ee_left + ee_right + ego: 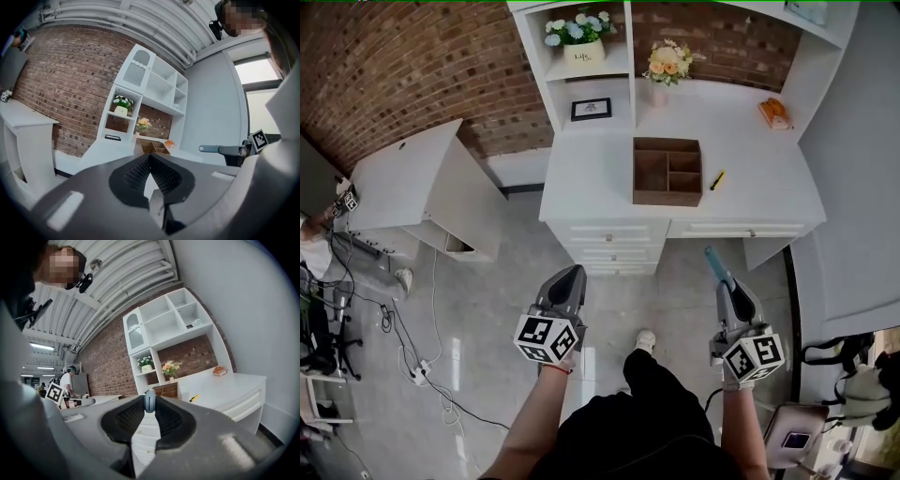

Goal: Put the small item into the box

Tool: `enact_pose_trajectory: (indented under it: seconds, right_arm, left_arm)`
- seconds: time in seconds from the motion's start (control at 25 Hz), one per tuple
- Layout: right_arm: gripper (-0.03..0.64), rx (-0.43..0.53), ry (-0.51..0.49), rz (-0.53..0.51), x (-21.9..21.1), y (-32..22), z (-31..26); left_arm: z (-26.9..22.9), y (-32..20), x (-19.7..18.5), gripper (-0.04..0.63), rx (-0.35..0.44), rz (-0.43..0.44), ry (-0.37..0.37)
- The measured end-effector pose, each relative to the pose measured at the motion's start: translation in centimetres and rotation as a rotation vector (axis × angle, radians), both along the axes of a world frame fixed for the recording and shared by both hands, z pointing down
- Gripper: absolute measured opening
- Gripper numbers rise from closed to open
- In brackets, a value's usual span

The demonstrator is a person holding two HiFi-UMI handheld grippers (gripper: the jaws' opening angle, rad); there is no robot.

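Observation:
The brown wooden box (667, 172) with open compartments stands on the white desk (591, 183), well ahead of both grippers; it also shows as the box (152, 147) and the box (168, 391). My right gripper (729, 289) is shut on a slim blue-grey item (714, 262) that sticks out forward past its tips, seen end-on as the blue-grey item (149, 401) between the jaws of the right gripper (149, 409). My left gripper (570, 277) is shut with nothing in it, its jaws meeting at the tip of the left gripper (150, 158). Both hang over the floor, short of the desk.
A yellow pen (717, 180) lies on the desk right of the box, an orange object (774, 112) at the far right corner. Flower pots (667, 66) and a picture frame (591, 109) sit by the shelves. Another white desk (403, 178) and floor cables (412, 366) are at left.

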State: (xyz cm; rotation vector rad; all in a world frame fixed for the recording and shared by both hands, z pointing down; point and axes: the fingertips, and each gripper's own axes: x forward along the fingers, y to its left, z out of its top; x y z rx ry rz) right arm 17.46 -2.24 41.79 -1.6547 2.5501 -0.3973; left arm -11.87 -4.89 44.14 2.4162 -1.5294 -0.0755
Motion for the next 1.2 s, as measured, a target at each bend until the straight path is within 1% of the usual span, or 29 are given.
enact_pose_trajectory:
  seconds: [0.2,0.44,0.64,0.84,0.96,1.2]
  right_arm:
    - [0.069,-0.017,-0.011,-0.002,0.8,-4.1,0.3]
    - [0.069,0.004,-0.011,-0.015,1.5,-8.7,0.4]
    - [0.069,0.003,-0.001,-0.023,2.2,-11.4,0.5]
    - [0.069,-0.014,-0.005,-0.025,2.7,-12.8,1.2]
    - [0.069,-0.030,-0.006,-0.037,2.6,-13.4,1.6]
    - [0.069,-0.044,-0.018,-0.049,1.9,-14.9,2.3]
  left_arm:
    - [-0.1,-4.3,0.9,0.003,-0.007,-0.003,-0.001]
    - [-0.2,-8.6,1.7,0.003,0.000,-0.004,-0.001]
    - [-0.4,-11.5,2.8,0.003,0.013,-0.003,0.007]
    - [-0.1,-12.8,3.6,0.003,0.003,0.002,0.011]
    - [0.3,-13.2,3.5,0.003,-0.013,-0.007,0.010]
    - [0.5,-14.2,2.6,0.003,-0.022,-0.022,0.001]
